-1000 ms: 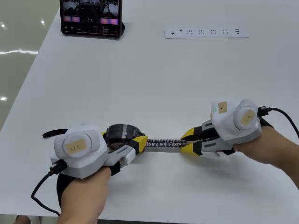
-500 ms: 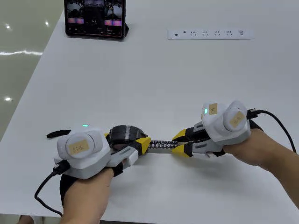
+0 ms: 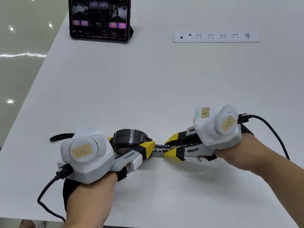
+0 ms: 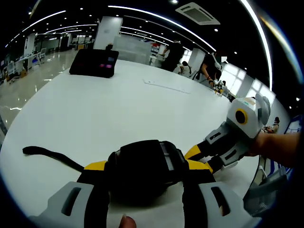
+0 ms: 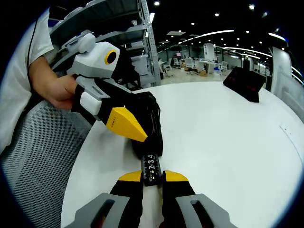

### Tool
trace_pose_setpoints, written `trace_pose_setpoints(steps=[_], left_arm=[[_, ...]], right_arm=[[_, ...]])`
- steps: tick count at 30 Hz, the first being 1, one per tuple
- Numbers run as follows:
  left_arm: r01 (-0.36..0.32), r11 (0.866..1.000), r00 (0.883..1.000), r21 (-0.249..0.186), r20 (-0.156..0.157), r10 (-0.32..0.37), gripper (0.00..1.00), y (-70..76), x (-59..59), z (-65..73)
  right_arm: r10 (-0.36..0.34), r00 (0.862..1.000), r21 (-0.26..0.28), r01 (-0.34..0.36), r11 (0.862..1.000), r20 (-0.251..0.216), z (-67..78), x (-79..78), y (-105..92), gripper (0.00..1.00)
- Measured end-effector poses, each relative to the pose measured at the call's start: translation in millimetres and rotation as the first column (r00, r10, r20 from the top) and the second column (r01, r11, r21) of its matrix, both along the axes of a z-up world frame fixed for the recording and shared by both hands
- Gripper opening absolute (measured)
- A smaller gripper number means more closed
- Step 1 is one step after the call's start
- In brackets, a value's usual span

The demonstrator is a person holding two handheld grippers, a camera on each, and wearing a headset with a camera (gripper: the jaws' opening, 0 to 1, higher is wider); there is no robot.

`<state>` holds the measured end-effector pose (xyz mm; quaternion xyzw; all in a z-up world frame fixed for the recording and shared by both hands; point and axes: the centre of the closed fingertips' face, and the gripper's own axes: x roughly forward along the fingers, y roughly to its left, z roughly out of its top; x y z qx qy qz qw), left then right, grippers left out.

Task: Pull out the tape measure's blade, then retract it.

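A black tape measure case lies near the table's front edge, and my left gripper is shut on it; in the left gripper view the case sits between the yellow-tipped jaws. A short length of blade with printed numbers sticks out to the right. My right gripper is shut on the blade's end, close to the case. In the right gripper view the blade runs from between the jaws to the case, with the left gripper clamped on it. A black wrist strap trails left of the case.
A tablet with a lit screen stands at the table's far left. A white power strip lies at the far right. The white table spreads between them and the grippers. Cables trail from both grippers toward the front edge.
My right gripper has moved left toward the case, still holding the blade's end, and the exposed blade has grown much shorter. The left gripper has kept its hold on the case.
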<state>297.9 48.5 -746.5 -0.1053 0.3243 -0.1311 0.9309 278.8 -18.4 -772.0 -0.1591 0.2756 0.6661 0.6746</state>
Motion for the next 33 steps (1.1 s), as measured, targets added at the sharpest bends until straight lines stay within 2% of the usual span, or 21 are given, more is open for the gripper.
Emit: trace_pose_setpoints(steps=[16,25,29,33], left_arm=[[-0.001,1.000,1.000,-0.004,0.003,0.001,0.58,0.4,-0.1,-0.2],[-0.001,1.000,1.000,-0.004,0.003,0.001,0.58,0.5,-0.2,-0.2],[-0.006,1.000,1.000,-0.007,0.013,0.007,0.59,0.4,0.0,0.2],[-0.009,1.000,1.000,-0.014,0.007,0.009,0.60,0.4,0.7,-0.2]], right_arm=[[-0.008,1.000,0.045,0.008,0.999,-0.004,-0.2,-1.6,20.6,0.12],[-0.014,1.000,0.058,0.014,0.998,-0.003,-0.7,-1.7,21.7,0.12],[-0.017,1.000,0.060,0.017,0.998,-0.001,-0.6,-1.8,21.8,0.12],[-0.023,1.000,0.058,0.023,0.998,-0.001,0.3,-1.4,21.1,0.13]])
